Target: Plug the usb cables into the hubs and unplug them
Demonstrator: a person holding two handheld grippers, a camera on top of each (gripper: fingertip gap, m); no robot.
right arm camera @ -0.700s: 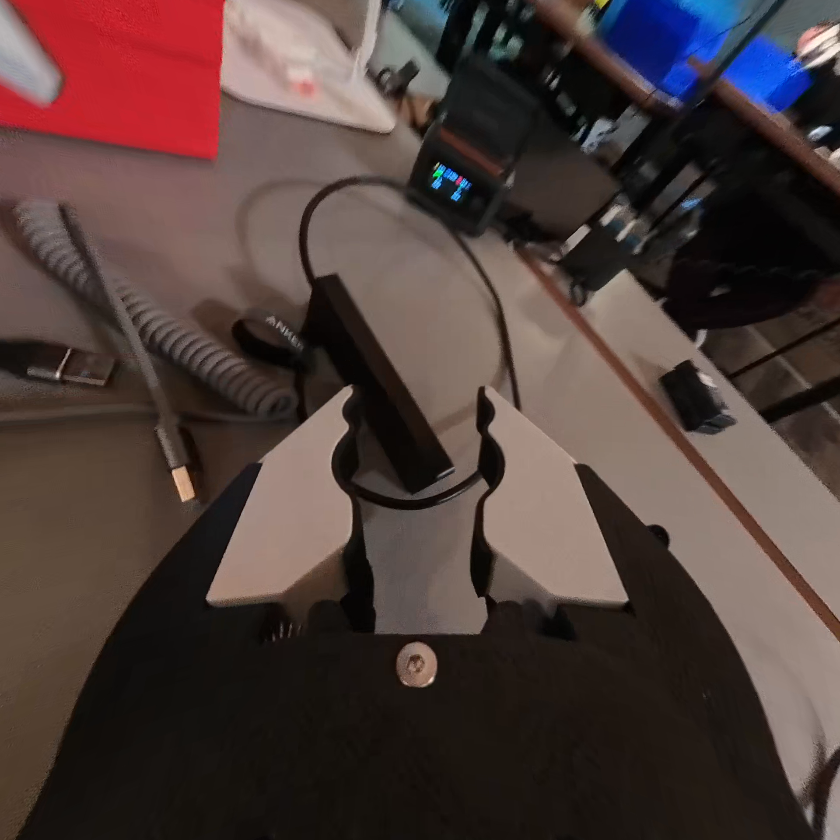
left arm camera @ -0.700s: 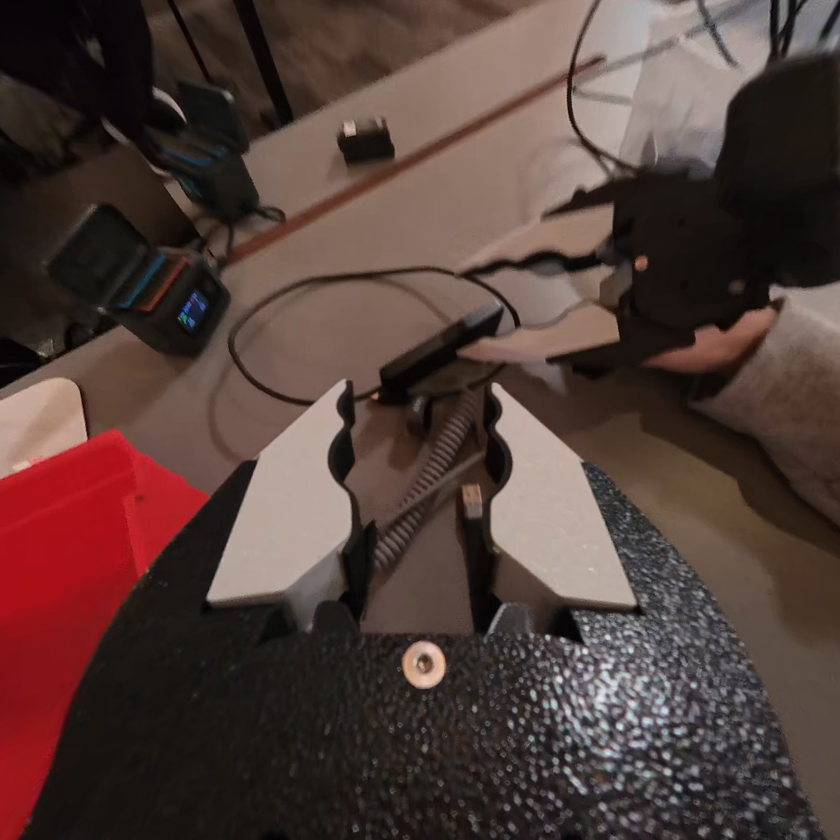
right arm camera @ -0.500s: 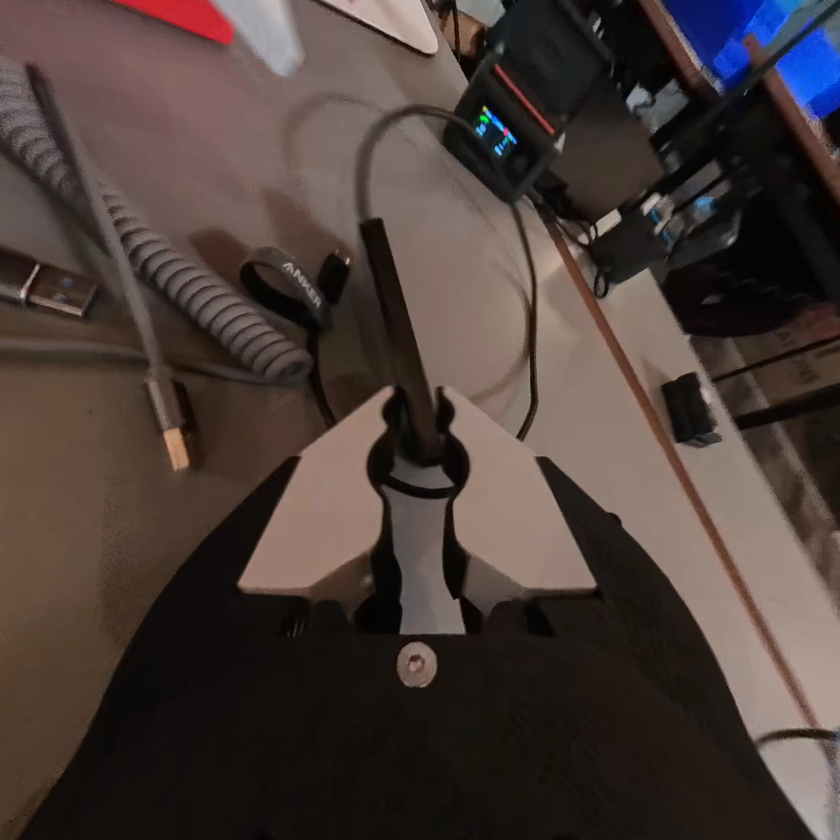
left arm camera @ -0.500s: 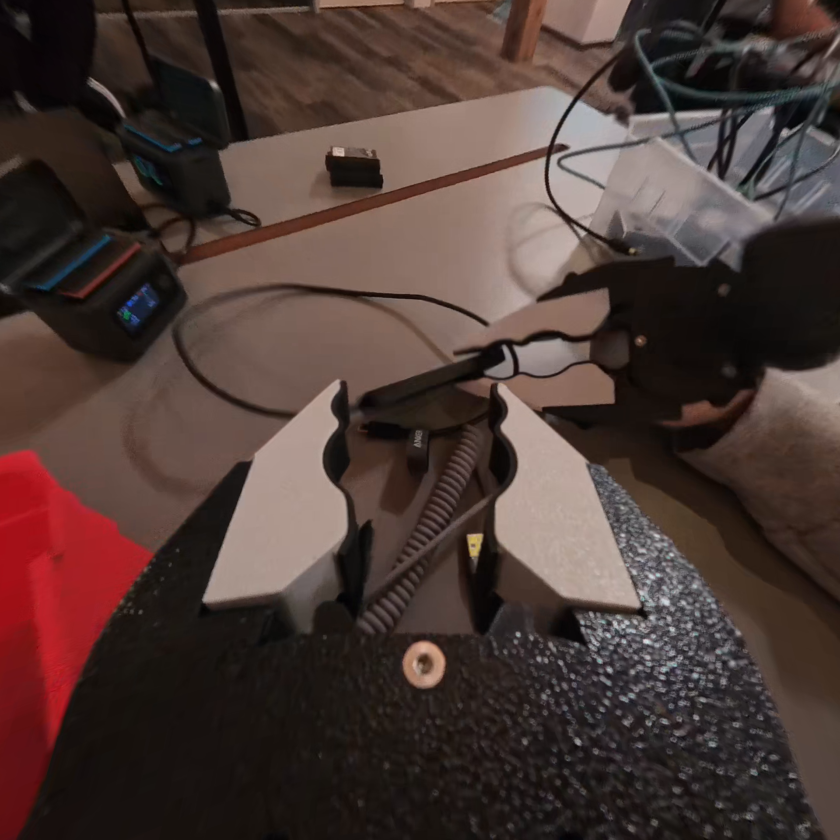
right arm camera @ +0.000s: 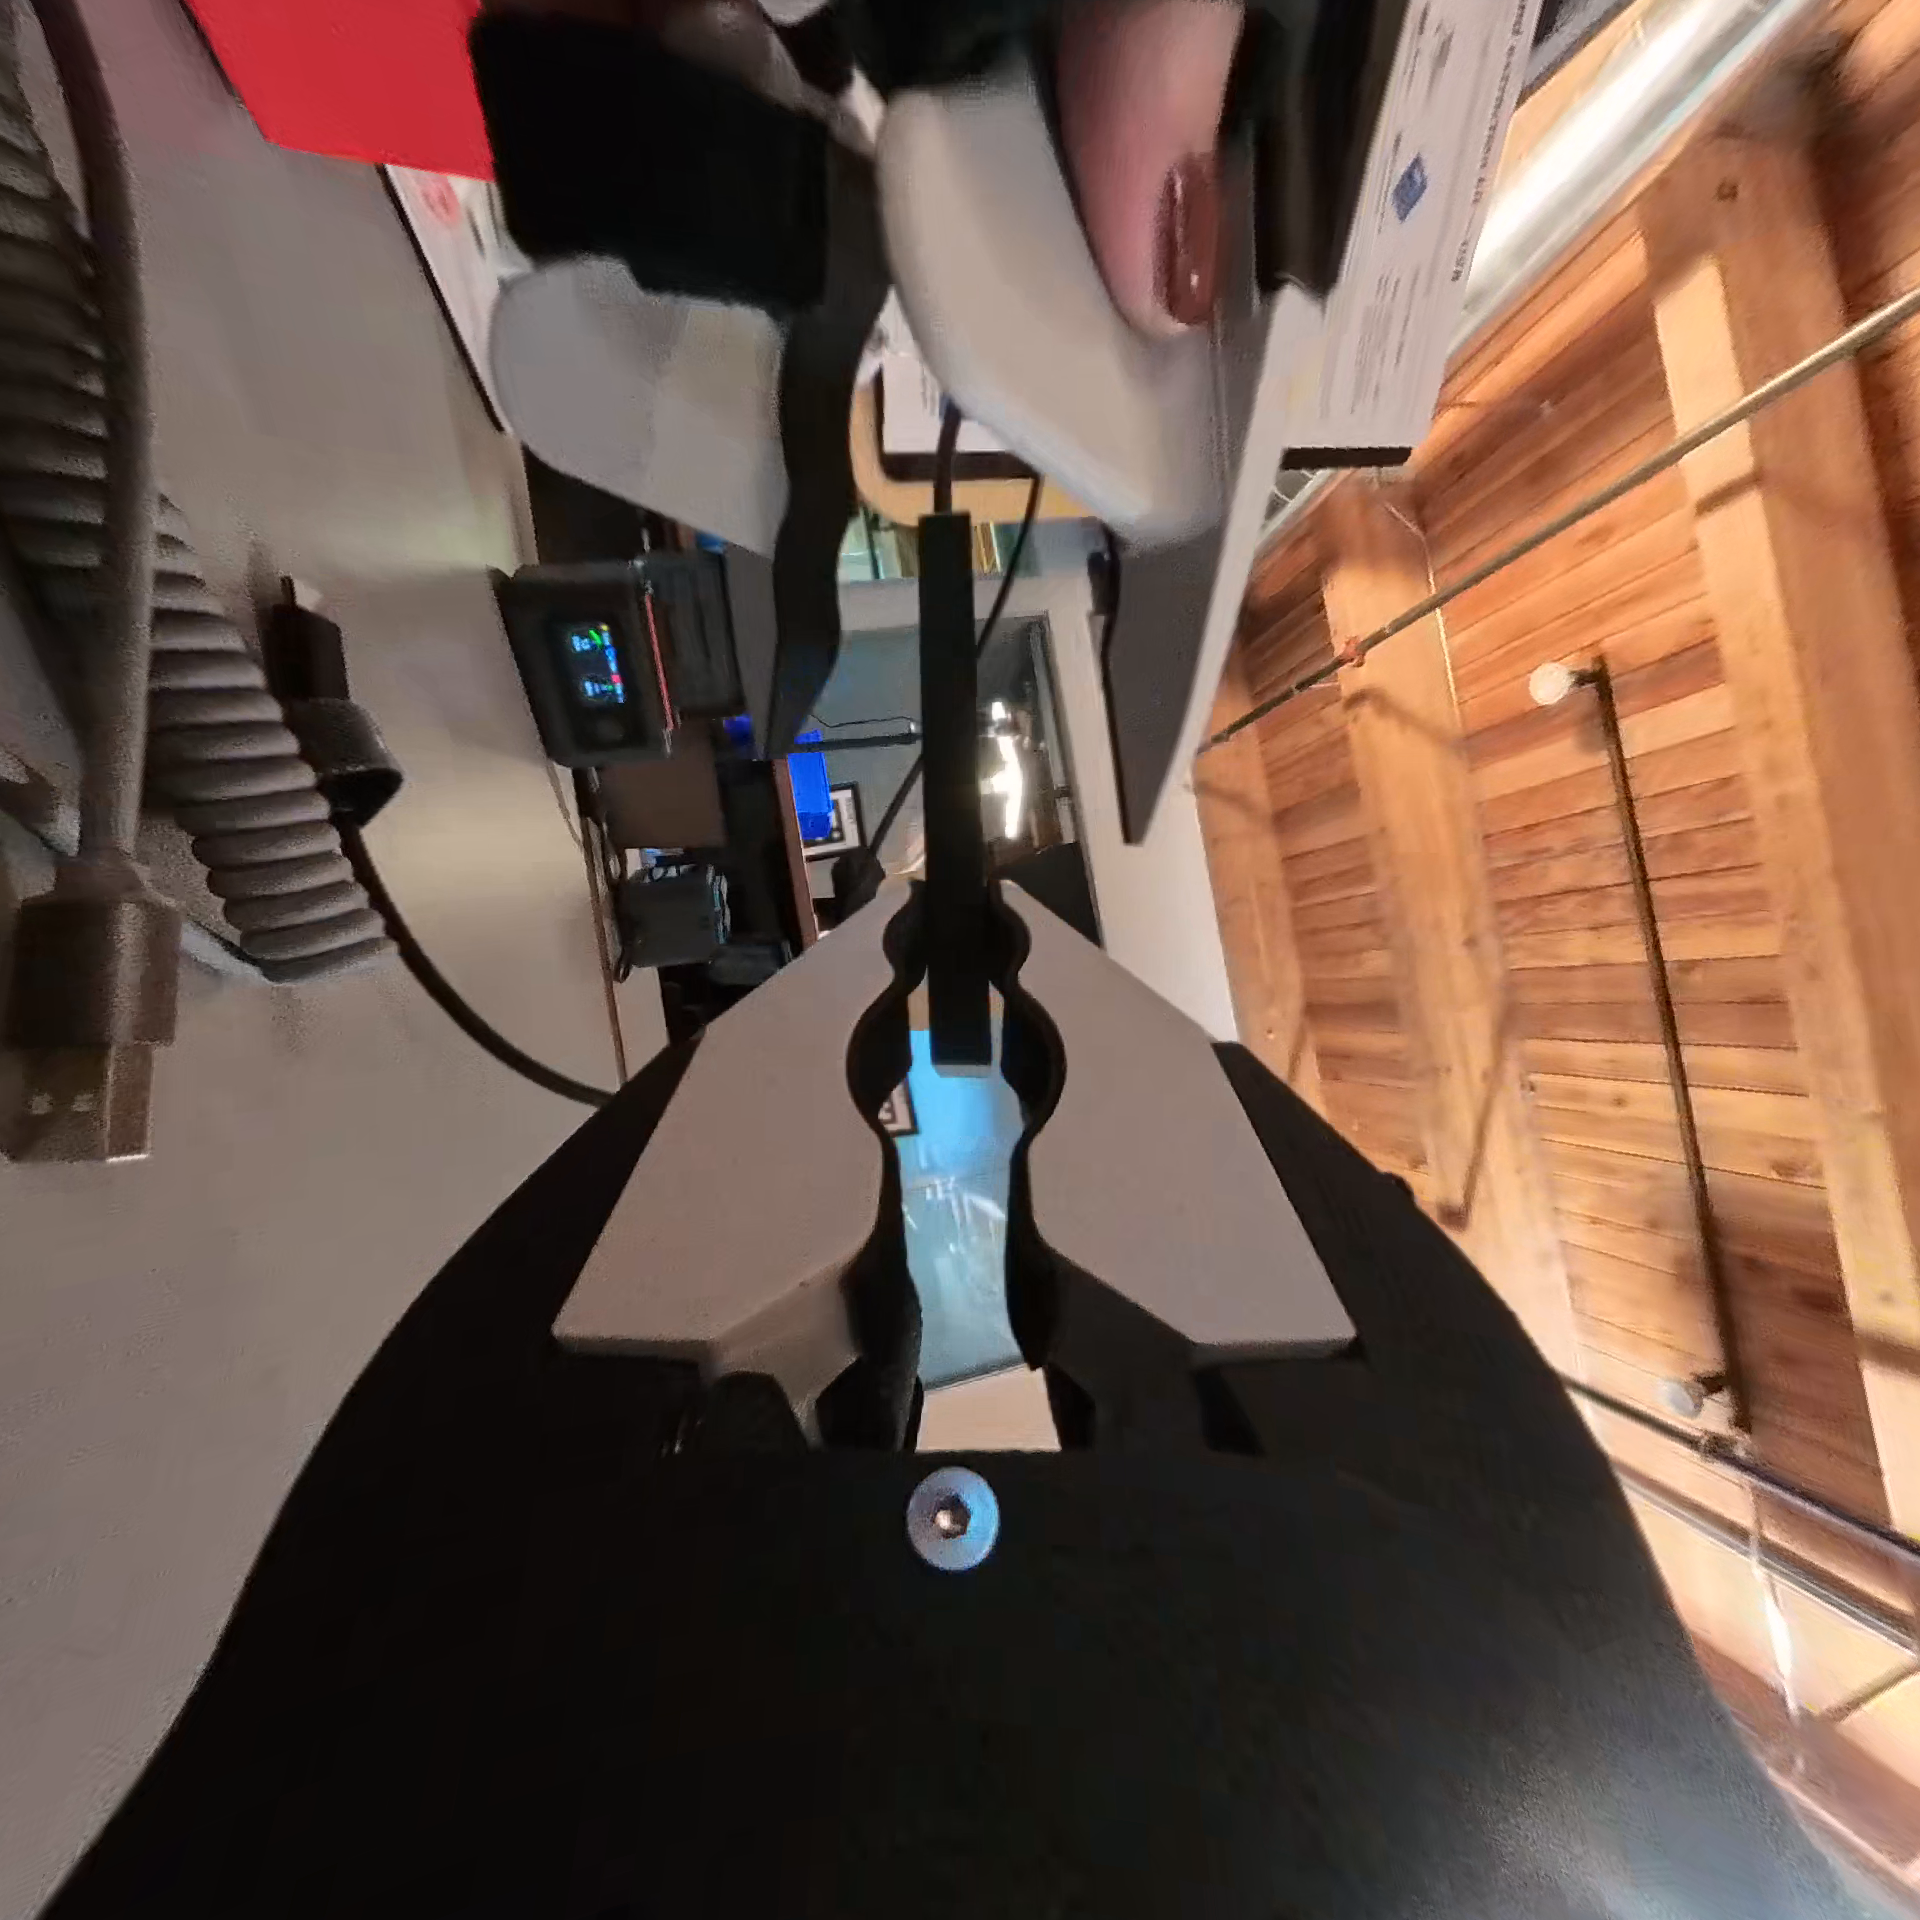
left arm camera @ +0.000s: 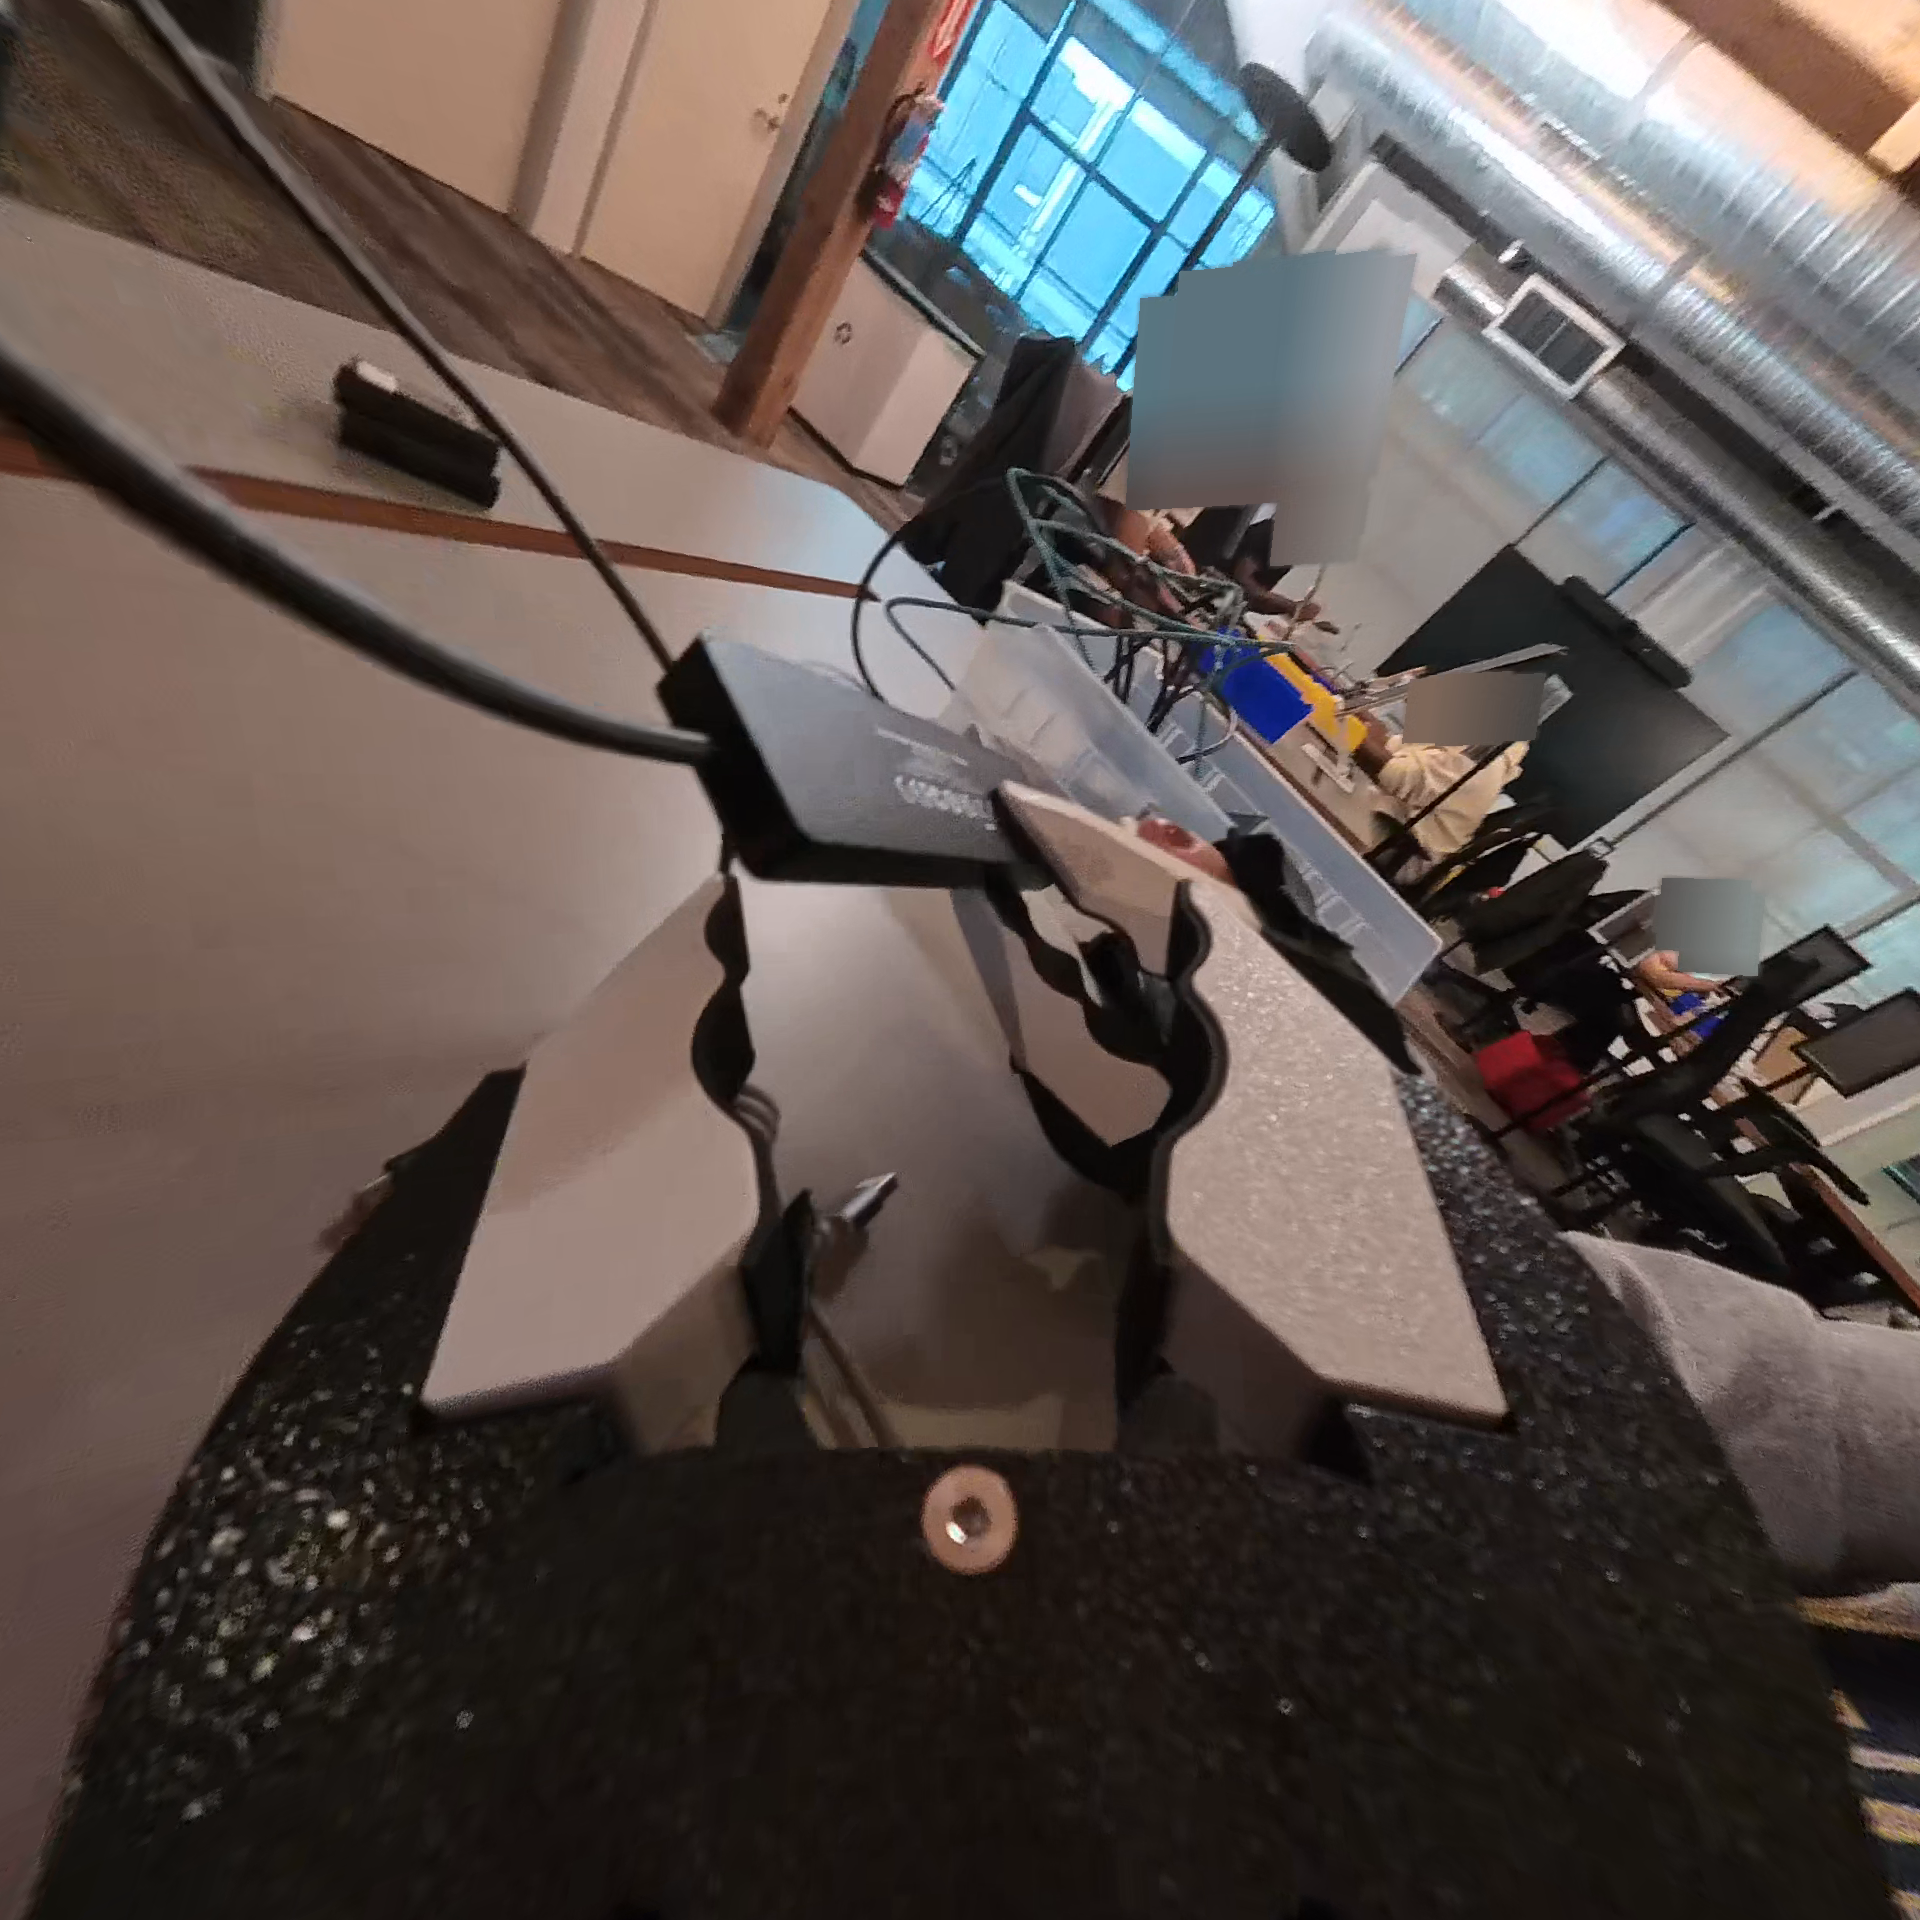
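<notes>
Two handheld grippers over a pale grey table (left arm camera: 260, 935), both camera views steeply tilted.

Right gripper (right arm camera: 951, 935), seen from its own camera: grey fingers pinched tight on the near end of a slim black USB hub (right arm camera: 951, 790). Hub lifted clear of the table, seen edge-on, reaching away toward 12 o'clock. Seen from the left wrist camera: same hub (left arm camera: 862, 774) as a flat dark slab just past the left fingertips, its black cable (left arm camera: 312, 603) trailing off toward 10 o'clock, right gripper (left arm camera: 1049, 862) clamping its right-hand end.

Left gripper (left arm camera: 951, 914): jaws wide apart, nothing between them; bare table in the gap. Small metal plug tip (left arm camera: 857, 1205) poking out beside the inner edge of the left finger, lying below on the table rather than gripped. Same gripper (right arm camera: 831, 447) at 12 o'clock in the right wrist view, blurred, beyond the hub's far end, a person's finger on its handle.

At 9 o'clock in the right wrist view: grey coiled cable (right arm camera: 239, 769) on the table, and a USB plug (right arm camera: 78, 1039) at the frame edge, unplugged. Small dark device with a lit screen (right arm camera: 592, 665) farther back on the table. Red bin (right arm camera: 353, 83) at 11 o'clock.

At 2 o'clock in the left wrist view: clear plastic bin (left arm camera: 1174, 790) holding loose cables. Small black block (left arm camera: 416, 436) at 11 o'clock.
</notes>
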